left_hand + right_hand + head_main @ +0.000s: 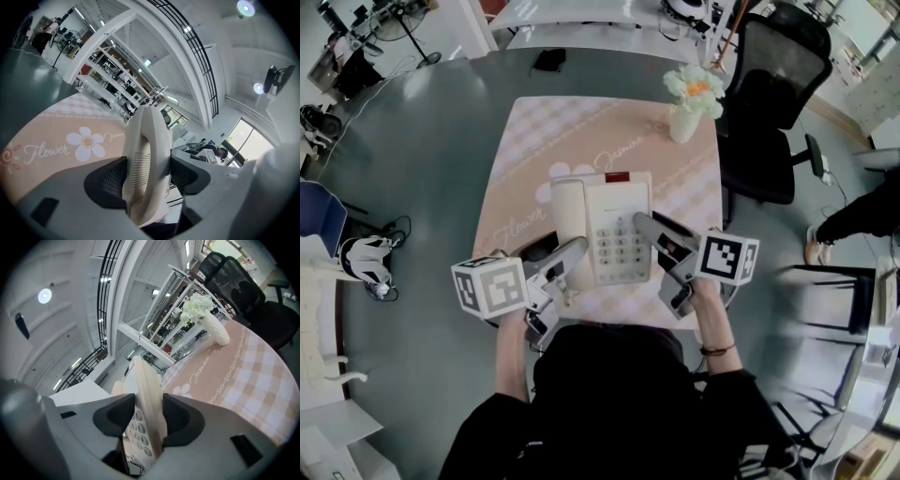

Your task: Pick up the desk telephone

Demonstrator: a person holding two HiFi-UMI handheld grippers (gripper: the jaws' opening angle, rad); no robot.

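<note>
Bare tablecloth (553,131) beyond the telephone (617,217), flower vase (685,120) at the far right corner, office chair (766,112) just right of it.

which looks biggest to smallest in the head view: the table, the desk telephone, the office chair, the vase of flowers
1. table
2. office chair
3. desk telephone
4. vase of flowers
The chair stands lower and farther from the camera than the telephone, yet still looks bigger.

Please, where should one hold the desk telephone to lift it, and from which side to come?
Grip the telephone by its two side edges, coming from the near end, one gripper each: the body is wide and flat, too broad for one. The left gripper is shut on the handset edge, the right gripper on the keypad edge.
</note>
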